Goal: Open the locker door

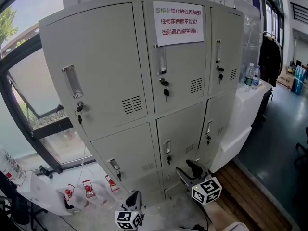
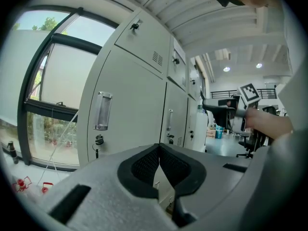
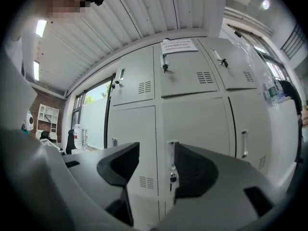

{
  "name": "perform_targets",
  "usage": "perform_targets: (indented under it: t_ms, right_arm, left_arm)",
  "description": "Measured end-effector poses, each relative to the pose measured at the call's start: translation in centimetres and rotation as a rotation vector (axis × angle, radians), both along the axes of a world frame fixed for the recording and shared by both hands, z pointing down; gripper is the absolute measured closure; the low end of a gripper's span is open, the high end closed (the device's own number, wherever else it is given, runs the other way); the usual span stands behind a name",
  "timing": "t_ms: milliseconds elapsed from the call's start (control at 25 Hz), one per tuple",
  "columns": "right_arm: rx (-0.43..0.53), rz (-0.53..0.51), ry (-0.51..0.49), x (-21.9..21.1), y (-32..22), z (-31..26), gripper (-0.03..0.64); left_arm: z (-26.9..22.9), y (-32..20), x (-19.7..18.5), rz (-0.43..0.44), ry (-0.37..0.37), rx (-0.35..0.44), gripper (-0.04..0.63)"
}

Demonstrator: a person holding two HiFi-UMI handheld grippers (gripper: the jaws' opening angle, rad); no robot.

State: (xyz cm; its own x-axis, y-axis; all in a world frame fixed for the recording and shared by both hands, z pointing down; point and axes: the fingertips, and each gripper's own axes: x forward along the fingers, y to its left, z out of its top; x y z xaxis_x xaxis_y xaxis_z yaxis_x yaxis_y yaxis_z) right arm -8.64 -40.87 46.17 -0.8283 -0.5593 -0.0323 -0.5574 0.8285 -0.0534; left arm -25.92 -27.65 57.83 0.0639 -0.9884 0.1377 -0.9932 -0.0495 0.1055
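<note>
A grey locker bank stands in front of me with all its doors shut. Each door has a recessed handle and a key in its lock. Low in the head view, my right gripper is open and points at the lower middle door. It is a short way off and touches nothing. In the right gripper view that door's handle shows in the gap of the right gripper. My left gripper hangs lower left, shut and empty. Its pads meet in the left gripper view.
A white notice is stuck on the upper middle door. Water bottles stand on a white cabinet to the right of the lockers. A window is on the left. Small red items lie on the floor below it.
</note>
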Motion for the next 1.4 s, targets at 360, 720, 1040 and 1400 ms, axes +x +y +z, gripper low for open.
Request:
perform_targets:
  t_ms: [360, 720, 1040, 1400]
  right_arm:
    - [0.194, -0.071, -0.071, -1.9, -2.9, -14.1, 0.414]
    - [0.376, -0.100, -0.088, -5.2, -4.1, -24.9, 0.414]
    - [0.445, -0.059, -0.114, -7.9, -7.1, -30.7, 0.414]
    - [0.501, -0.018, -0.100, -10.3, -9.1, -34.3, 0.414]
  left_arm:
    - [0.1, 1.2, -1.4, -0.014, 0.010, 0.012, 0.586]
    - [0.3, 2.4, -2.6, -0.055, 0.025, 0.016, 0.586]
    - [0.8, 3.5, -3.5, -0.092, 0.047, -0.003, 0.586]
    - [1.3, 3.8, -4.9, -0.128, 0.053, -0.027, 0.586]
